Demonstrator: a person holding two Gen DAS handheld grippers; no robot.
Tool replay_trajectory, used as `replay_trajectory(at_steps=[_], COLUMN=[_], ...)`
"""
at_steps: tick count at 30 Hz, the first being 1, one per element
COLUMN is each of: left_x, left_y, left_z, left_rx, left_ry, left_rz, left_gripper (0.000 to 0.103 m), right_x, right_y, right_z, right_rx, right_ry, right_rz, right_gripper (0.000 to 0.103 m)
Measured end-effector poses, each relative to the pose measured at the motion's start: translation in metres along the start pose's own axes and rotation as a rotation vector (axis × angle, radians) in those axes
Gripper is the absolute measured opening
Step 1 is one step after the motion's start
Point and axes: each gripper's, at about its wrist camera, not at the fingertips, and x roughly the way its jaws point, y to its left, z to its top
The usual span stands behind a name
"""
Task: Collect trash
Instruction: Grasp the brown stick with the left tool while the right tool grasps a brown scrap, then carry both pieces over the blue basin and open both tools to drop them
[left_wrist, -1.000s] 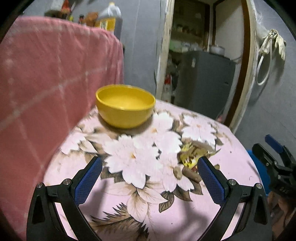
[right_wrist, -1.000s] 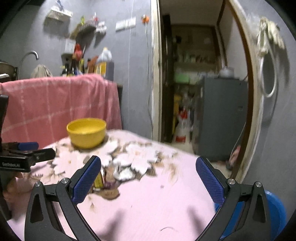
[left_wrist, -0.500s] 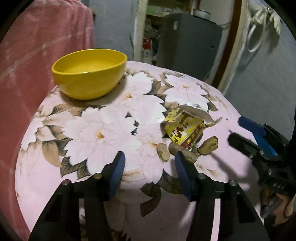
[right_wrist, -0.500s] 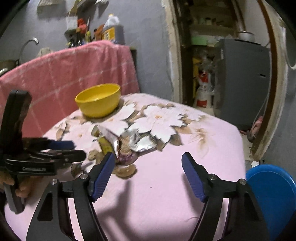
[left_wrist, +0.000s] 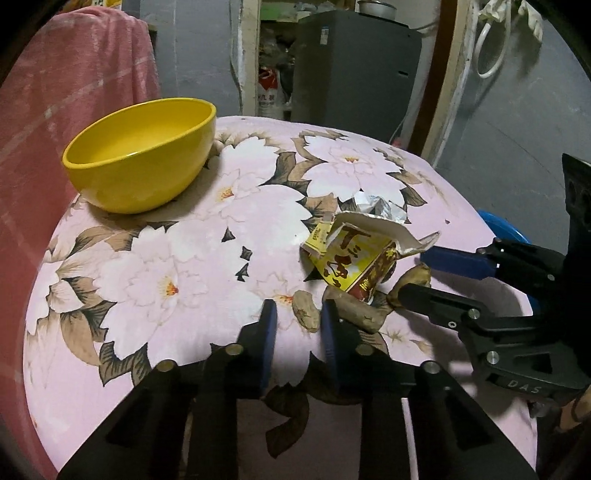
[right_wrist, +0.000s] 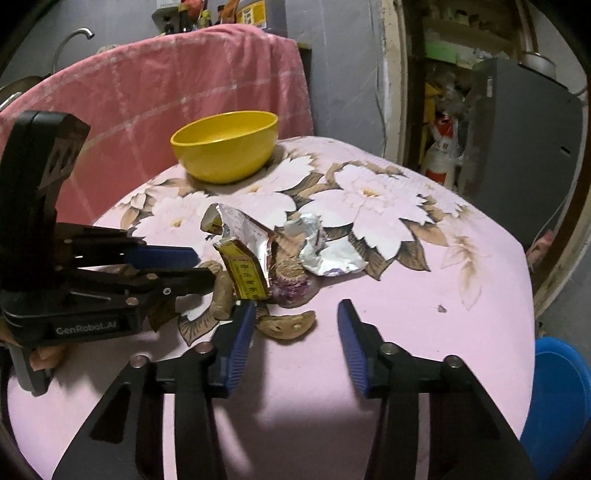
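task looks barely begun: trash pile (left_wrist: 354, 258) (wrapper, foil, peel bits) sits on floral table (left_wrist: 147, 258), yellow bowl (left_wrist: 144, 155) empty. left gripper (left_wrist: 297, 325) jaws closing round a peel bit (left_wrist: 304, 310), not clamped; right gripper (right_wrist: 295, 325) closing, nothing held.

the tablecloth (left_wrist: 184, 369) is pale pink, printed with big white flowers and brown leaves; the bowl (left_wrist: 140, 166) is plain yellow; the torn carton (left_wrist: 354, 262) is yellow with dark red lettering and a silver foil lining. the hanging cloth (right_wrist: 166, 81) is pink with faint pale checks; the basin (right_wrist: 557, 398) is blue.
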Motion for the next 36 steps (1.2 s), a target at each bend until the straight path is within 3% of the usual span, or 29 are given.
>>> replay_trajectory(at_steps=[2, 11, 17, 21, 28, 36], left_x=[0.001, -0.011, -0.034, -0.058, -0.092, -0.107], left_y=[-0.002, -0.005, -0.008, -0.020, -0.050, -0.089], left_z=[0.001, -0.003, -0.007, -0.009, -0.004, 0.010], left_rx=[0.009, -0.003, -0.035, -0.037, -0.011, 0.026], left_ry=[0.006, -0.036, -0.127, -0.260, -0.455, -0.566], left_rz=[-0.003, 0.026, 0.070, 0.105, 0.090, 0.030], left_gripper=[0.011, 0.009, 0.009, 0.009, 0.009, 0.009], right_x=[0.001, -0.004, -0.021, -0.043, -0.098, -0.152], right_y=[0.001, 0.003, 0.002, -0.005, -0.014, -0.021], right_z=[0.000, -0.002, -0.007, -0.009, -0.013, -0.026], right_rx=[-0.006, -0.006, 0.010, 0.045, 0.092, 0.102], right_ry=[0.006, -0.015, -0.093, -0.201, -0.482, -0.728], right_rz=[0.017, 0.004, -0.020, -0.056, -0.144, -0.281], right_gripper=[0.030, 0.029, 0.029, 0.029, 0.029, 0.029])
